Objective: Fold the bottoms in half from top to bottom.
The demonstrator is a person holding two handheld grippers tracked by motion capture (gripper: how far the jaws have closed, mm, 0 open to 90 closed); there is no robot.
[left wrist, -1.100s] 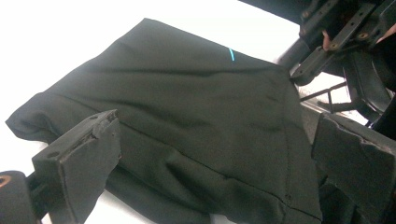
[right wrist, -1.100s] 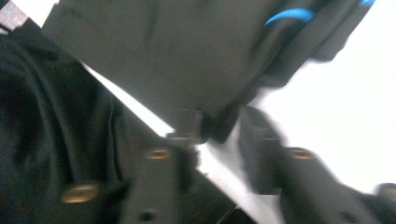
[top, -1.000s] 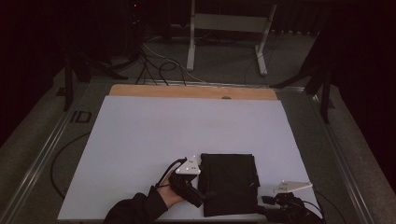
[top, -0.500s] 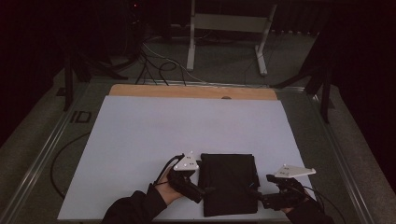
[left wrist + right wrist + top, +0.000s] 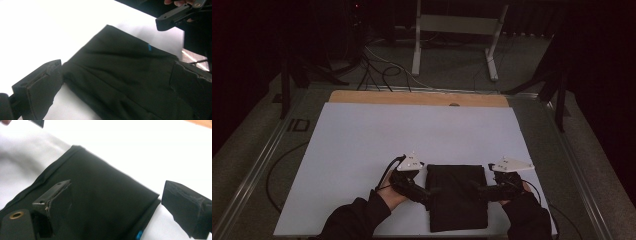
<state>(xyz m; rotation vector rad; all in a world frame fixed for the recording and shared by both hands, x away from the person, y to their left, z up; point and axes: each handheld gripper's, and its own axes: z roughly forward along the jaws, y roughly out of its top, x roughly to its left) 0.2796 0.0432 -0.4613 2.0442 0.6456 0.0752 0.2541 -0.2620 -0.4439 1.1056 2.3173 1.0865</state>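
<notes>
Your white table sheet (image 5: 362, 165) spreads across the table, with a wooden strip (image 5: 412, 98) along its far edge. Near the front edge lies the folded black cloth (image 5: 457, 197), flat and roughly square, between your two hands. A small blue tag (image 5: 149, 47) sits near one edge of it. Your left gripper (image 5: 428, 192) reaches in at the cloth's left side — jaws spread wide, cloth between them, pads not pressing. Your right gripper (image 5: 478, 190) sits at the cloth's right side — its jaws have just been opening and stand wide, cloth edge between them, unpinched.
</notes>
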